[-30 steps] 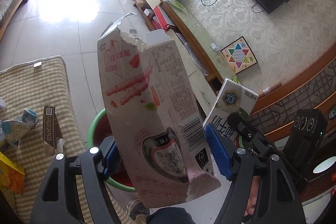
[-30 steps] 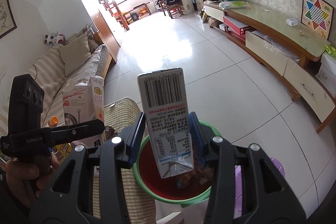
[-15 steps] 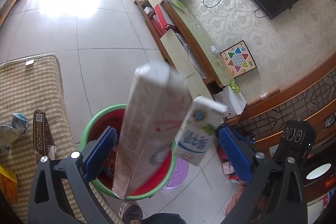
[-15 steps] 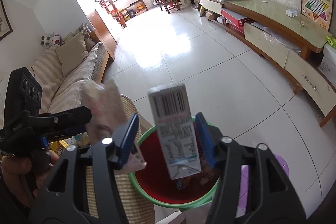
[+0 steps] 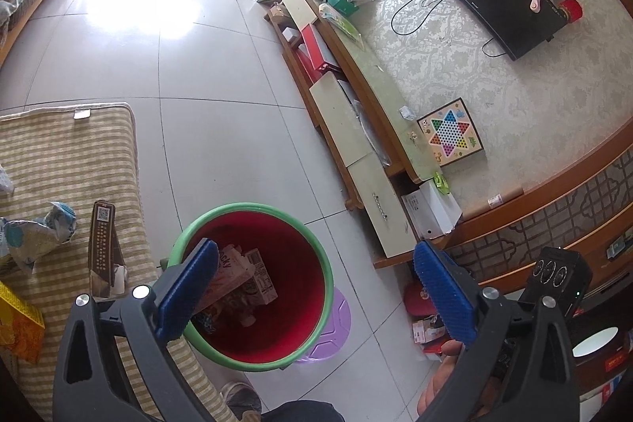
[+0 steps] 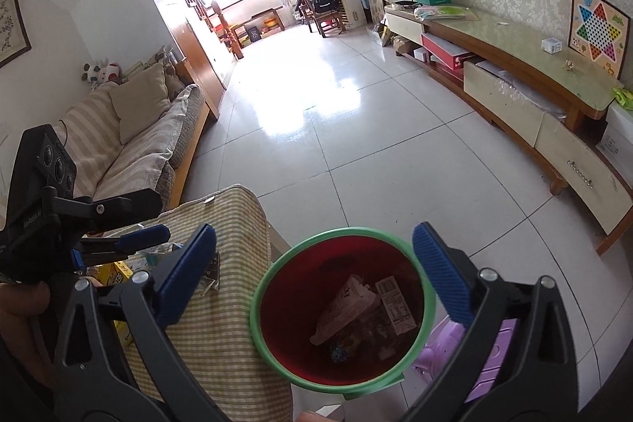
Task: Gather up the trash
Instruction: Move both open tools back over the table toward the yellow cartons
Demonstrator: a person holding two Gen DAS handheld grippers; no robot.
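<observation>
Since a second earlier both cartons had left the grippers: the torn pink-and-white carton (image 6: 342,309) and the small barcoded carton (image 6: 395,305) lay inside the bin (image 6: 277,275), on top of other wrappers at the bottom. The left gripper (image 5: 316,293) stood with its fingers wide and nothing between them. The right gripper (image 6: 314,273) was just finishing its opening, jaws spreading, also with nothing between them. Both pointed down over the bin's mouth, which explains the clean drop: each carton was released straight above the opening instead of being thrown.

The bin sat on the tiled floor just beside the edge of the striped cushion (image 5: 67,153), judged to be placed there so items could be carried only a short way.

Trash remaining on the cushion: a crumpled blue-and-white bag (image 5: 37,238), a brown box with a printed code (image 5: 103,244) standing on end, and a yellow box (image 5: 18,323) at the near edge.

Judgement: drop step complete; next pick likely from the cushion.
</observation>
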